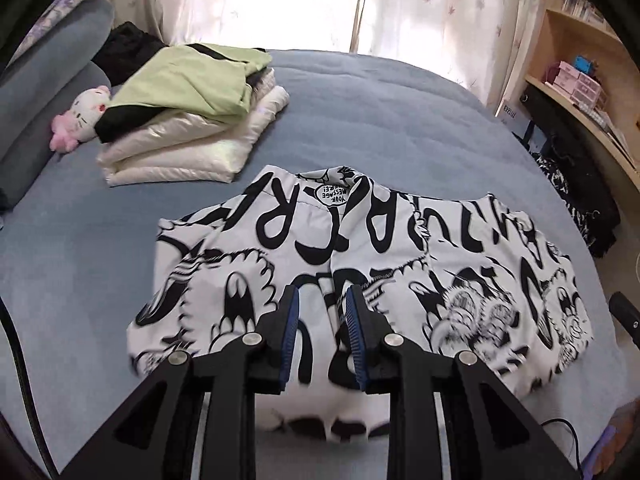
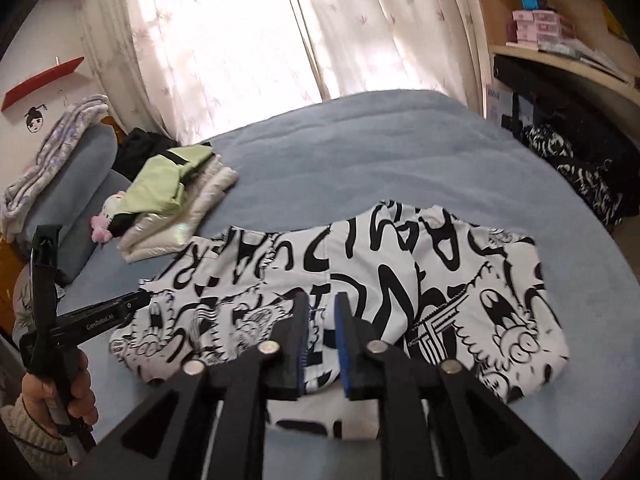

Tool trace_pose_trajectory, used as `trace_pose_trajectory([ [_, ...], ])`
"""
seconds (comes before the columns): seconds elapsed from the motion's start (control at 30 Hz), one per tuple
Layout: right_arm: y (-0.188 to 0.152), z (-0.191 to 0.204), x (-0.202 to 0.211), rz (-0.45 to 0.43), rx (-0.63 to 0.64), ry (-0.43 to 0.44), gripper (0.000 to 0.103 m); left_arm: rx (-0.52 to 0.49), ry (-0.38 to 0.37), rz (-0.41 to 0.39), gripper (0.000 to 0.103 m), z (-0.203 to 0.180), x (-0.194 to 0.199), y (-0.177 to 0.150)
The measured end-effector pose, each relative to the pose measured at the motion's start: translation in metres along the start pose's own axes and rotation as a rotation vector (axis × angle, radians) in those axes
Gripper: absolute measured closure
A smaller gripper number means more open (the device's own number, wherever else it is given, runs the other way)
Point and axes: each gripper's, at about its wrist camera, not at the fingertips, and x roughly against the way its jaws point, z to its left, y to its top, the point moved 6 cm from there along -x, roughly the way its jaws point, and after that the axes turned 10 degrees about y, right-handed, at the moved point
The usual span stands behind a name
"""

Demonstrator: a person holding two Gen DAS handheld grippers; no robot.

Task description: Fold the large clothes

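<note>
Black fingers with blue pads fill the foreground in both wrist views: the left hand-held gripper (image 1: 322, 316) hangs over the near middle of the printed garment (image 1: 360, 264) with its jaws spread and nothing between them, and the right hand-held gripper (image 2: 321, 328) hovers over the same near edge, jaws parted by a narrower gap, also holding nothing. That black-and-white cartoon-print garment lies across the blue bed (image 1: 360, 100), already doubled into a wide band, so this looks like mid-fold, with both tools lining up for a fresh grab. Next move, by my reckoning, calls for both to drop onto the near hem, pinch every layer, and carry it over toward the far edge without dragging the cloth askew. Up at the far left sits a folded stack (image 1: 192, 120), green on white, beside a pink plush toy (image 1: 80, 116). Hard to read: the garment's near hem is blurred and half hidden behind the fingers, and the layer count cannot be told.
</note>
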Motion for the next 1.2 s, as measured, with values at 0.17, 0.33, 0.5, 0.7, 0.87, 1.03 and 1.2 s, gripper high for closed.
trace_pose_trajectory([
  [0.17,-0.005,0.02,0.037,-0.01,0.002,0.027,0.083,0.01,-0.025,-0.003,0.081,0.011,0.034,-0.018],
  [0.33,-0.015,0.041,0.077,-0.012,0.039,0.042,0.083,0.019,-0.052,-0.005,0.08,0.02,0.059,-0.036],
  [0.5,-0.023,0.056,0.113,-0.002,0.068,0.065,0.083,0.031,-0.076,-0.002,0.079,0.031,0.074,-0.053],
  [0.7,-0.028,0.068,0.148,0.003,0.068,0.11,0.07,0.026,-0.082,-0.002,0.079,0.041,0.084,-0.064],
  [0.87,-0.03,0.075,0.157,-0.022,0.114,0.079,0.062,0.022,-0.076,0.016,0.079,0.047,0.08,-0.074],
  [1.03,-0.042,0.072,0.132,0.021,0.132,0.033,0.062,-0.015,-0.06,0.029,0.079,0.05,0.065,-0.087],
  [1.2,-0.057,0.064,0.094,0.069,0.115,0.02,0.062,-0.1,-0.116,0.067,0.078,0.055,0.029,-0.104],
])
